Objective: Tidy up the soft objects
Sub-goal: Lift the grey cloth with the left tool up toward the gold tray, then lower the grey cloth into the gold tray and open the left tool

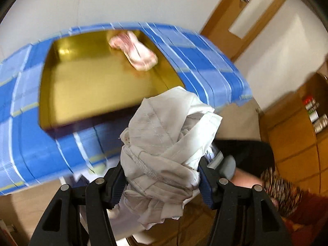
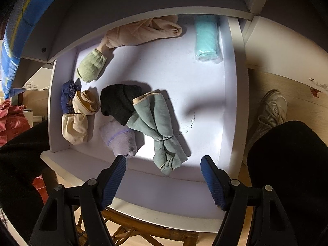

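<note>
Left wrist view: the left gripper (image 1: 162,181) pinches a bunched white cloth (image 1: 166,143) between its fingers; beyond them a blurred gold tray (image 1: 86,86). Right gripper (image 2: 164,179) fingers stand spread, empty, above a drawer (image 2: 231,82); a grey-green bundle (image 2: 157,127) lies just beyond them.

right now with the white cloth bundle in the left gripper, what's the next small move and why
Probably carry the white cloth bundle forward over the gold tray and lower it onto the bare part. The left gripper is clamped on it short of the tray's near edge, and a pink bundle already lies at the far side. The right gripper is open and empty.
</note>
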Motion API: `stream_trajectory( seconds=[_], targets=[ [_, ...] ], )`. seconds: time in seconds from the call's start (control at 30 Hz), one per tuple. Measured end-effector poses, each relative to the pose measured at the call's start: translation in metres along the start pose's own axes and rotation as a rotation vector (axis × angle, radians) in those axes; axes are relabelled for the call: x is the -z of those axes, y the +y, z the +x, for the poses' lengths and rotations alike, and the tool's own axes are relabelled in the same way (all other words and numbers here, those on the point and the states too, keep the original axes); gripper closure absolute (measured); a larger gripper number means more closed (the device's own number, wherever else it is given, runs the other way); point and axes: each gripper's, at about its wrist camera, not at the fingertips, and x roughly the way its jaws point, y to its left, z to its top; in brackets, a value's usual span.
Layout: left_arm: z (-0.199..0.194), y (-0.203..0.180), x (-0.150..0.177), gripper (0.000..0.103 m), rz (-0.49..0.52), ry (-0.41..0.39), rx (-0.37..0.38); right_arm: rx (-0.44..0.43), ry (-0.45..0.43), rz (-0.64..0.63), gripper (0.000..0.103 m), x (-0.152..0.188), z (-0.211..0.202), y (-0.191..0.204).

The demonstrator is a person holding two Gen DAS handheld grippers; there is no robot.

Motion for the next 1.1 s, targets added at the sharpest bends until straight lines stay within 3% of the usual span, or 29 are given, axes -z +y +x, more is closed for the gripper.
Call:
stream_trajectory(
  seconds=[0.27, 0.47, 0.63, 0.97, 1.1],
  targets=[
    [-0.006, 0.043, -0.064, 0.041, -0.185, -0.061, -0.124, -0.033, 0.01, -0.005, 0.027, 0.001, 0.001, 0.006],
    [0.014, 0.085, -0.097, 0.041, -0.283, -0.085, -0.268, -0.054, 0.017, -0.005, 0.027, 0.003, 0.001, 0.008],
    [0.042, 0.12, -0.118, 0.041, -0.363, -0.081, -0.333, -0.081, 0.017, -0.002, 0.027, 0.003, 0.0, 0.01],
    [0.088, 0.155, -0.154, 0.041, -0.383, -0.075, -0.452, -0.123, 0.032, 0.025, 0.027, 0.003, 0.0, 0.006],
    [0.1, 0.162, -0.169, 0.037, -0.353, -0.079, -0.537, -0.131, 0.032, 0.031, 0.027, 0.002, -0.002, 0.005]
  ],
)
